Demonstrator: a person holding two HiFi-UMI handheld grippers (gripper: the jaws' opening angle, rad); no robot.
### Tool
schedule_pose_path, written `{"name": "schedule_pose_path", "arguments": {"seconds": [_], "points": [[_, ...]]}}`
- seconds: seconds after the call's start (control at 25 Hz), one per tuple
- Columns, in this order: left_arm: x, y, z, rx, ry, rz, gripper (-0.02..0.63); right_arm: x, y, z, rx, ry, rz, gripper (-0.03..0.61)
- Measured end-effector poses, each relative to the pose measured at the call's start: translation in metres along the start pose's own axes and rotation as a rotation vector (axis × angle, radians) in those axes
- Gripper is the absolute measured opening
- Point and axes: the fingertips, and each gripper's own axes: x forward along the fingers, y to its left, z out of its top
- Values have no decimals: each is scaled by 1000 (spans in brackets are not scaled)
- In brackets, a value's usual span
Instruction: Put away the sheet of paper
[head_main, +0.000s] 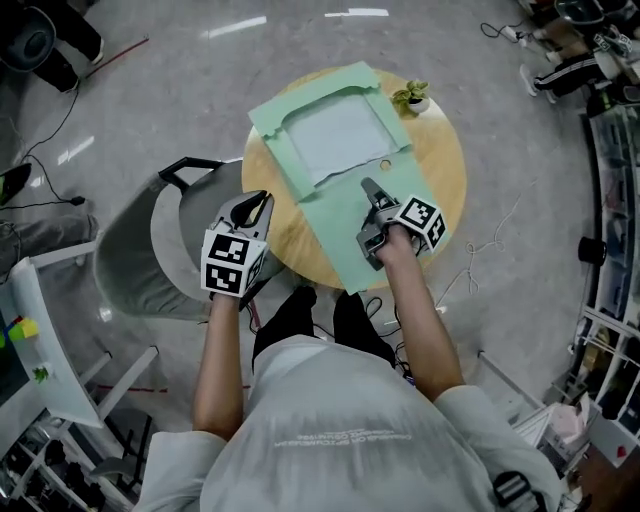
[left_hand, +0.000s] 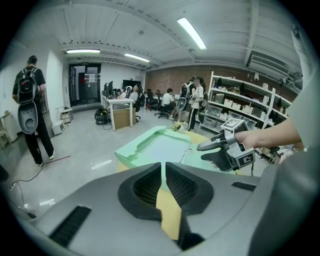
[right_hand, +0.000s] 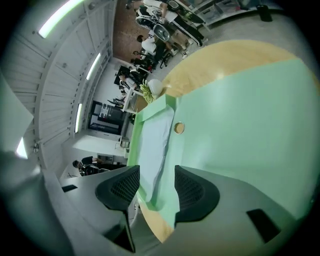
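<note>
- Step in hand, as I judge it: the sheet of paper (head_main: 335, 135) already lies in the open green folder (head_main: 355, 225), so the stowing looks nearly done and the closing is left.
- The sheet sits in the folder's far half, toward 12 o'clock on the round desk (head_main: 440, 170), inside raised green flaps. A small potted plant (head_main: 412, 97) stands just past it at 1 o'clock.
- My right tongs (head_main: 370, 210) hang over the folder's near leaf, close to the desk's centre. The jaws stand wide apart and press on nothing. Through the right gripper view I see the sheet's near edge and the folder beyond the gap, not in it.
- My left tongs (head_main: 255, 207) wait off the desk's rim at 8 o'clock, jaws together with only a slit between them and nothing held.
- The folder's long axis runs from 11 o'clock to 5 o'clock, its near leaf pointing at me. The sheet lies square with it. Its near edge looks wavy, and I cannot say for sure which side is the longer.
- Next move, in my view: take the near leaf by its edge and fold it toward 11 o'clock over the sheet, so the round snap (head_main: 385, 165) can meet its mate. The left tongs could steady the folder at its 9 o'clock side.
</note>
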Motion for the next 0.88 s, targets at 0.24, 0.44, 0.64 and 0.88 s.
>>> {"name": "schedule_pose_path", "arguments": {"seconds": [0.24, 0.44, 0.64, 0.88], "points": [[-3, -38, 18, 7, -19, 10, 42, -77, -12, 40, -259, -48, -91, 226], [-4, -64, 59, 47, -82, 22, 43, -147, 6, 101, -648, -173, -179, 102], [-5, -90, 106, 109, -143, 3, 43, -194, 63, 128, -1025, -219, -163, 31], [-14, -111, 165, 183, -237, -12, 43, -246, 136, 143, -1283, -338, -82, 29]]}}
